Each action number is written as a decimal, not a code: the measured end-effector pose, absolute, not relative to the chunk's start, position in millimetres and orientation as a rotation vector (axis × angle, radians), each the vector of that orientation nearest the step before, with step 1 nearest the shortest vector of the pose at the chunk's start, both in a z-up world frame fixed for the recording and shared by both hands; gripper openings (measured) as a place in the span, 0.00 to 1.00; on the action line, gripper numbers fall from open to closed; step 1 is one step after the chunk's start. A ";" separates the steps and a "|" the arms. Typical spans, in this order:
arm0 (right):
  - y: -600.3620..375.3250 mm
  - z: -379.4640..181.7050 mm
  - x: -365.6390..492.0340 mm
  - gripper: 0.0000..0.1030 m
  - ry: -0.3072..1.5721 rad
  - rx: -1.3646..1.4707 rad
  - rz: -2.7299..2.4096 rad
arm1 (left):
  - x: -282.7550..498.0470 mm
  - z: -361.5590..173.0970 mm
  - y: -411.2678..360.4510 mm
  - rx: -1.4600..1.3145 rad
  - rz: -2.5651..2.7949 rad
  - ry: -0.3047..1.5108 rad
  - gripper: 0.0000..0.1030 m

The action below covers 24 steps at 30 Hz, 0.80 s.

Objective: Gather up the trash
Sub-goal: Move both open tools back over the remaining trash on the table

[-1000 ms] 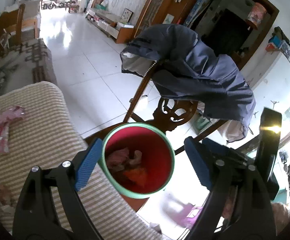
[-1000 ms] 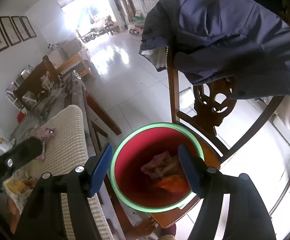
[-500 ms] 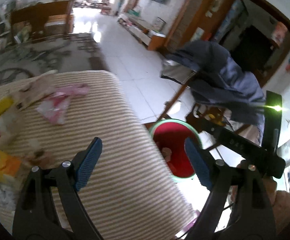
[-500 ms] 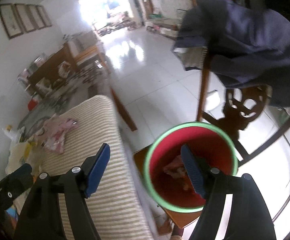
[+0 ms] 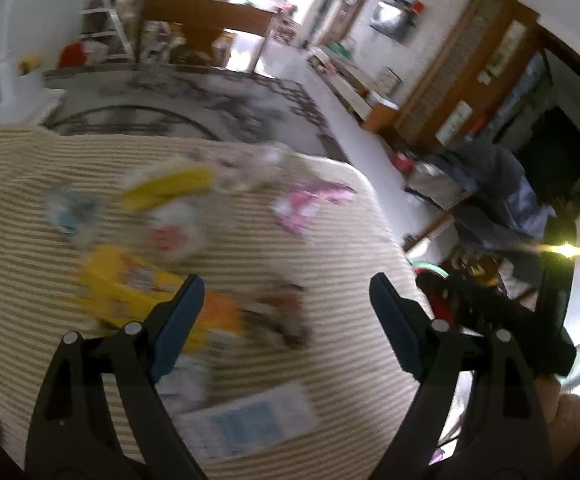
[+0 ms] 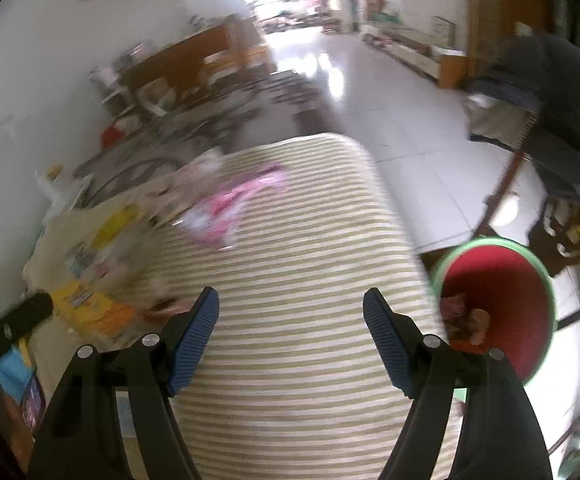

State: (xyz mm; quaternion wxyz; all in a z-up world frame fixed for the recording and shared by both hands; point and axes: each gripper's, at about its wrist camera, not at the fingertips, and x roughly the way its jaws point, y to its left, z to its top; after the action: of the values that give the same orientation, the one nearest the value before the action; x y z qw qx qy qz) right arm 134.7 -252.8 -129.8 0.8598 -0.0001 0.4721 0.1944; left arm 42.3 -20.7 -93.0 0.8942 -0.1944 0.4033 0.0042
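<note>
Sweeping both tools over the beige striped, ribbed cloth surface (image 5: 329, 240), we faced the scattered litter with nothing yet in hand. Off its right edge stood the red plastic bucket with a green rim (image 6: 501, 304), already holding a few crumpled scraps and well apart from the remaining pile. On the cloth lay a flat yellow-and-orange snack packet (image 5: 138, 284), a white printed paper slip (image 5: 246, 420) nearest the camera, a dark brown crumpled wrapper (image 5: 286, 316) and, farther off, a pink crinkled foil wrapper (image 6: 238, 204).

Our left gripper (image 5: 286, 312) hung with its blue-padded jaws spread wide and empty above the brown wrapper. Our right gripper (image 6: 290, 332) had just been opening, its jaws parted over bare cloth with nothing between them.

Blur hid finer detail. We judged that the next pick would go best by slowing down, settling one tool squarely over a single wrapper, pressing the pads low enough to pinch the thin film without snagging the cloth, then carrying it to the bucket.
</note>
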 end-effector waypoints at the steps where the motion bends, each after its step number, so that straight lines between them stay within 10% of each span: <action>1: -241.2 -130.4 132.3 0.70 0.992 -0.016 0.426 | 37.1 -91.0 -6.8 -0.409 0.028 0.828 0.79; 24: -45.2 -182.4 84.4 0.75 1.076 -0.493 0.740 | -12.7 -127.8 134.6 -0.554 0.233 0.867 0.79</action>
State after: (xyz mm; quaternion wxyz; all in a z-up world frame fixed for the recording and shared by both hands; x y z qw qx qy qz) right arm 84.4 -45.2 -182.4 0.7662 -0.2271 0.4952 0.3408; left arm -12.7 134.6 -127.8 0.8640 -0.2641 0.4139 0.1112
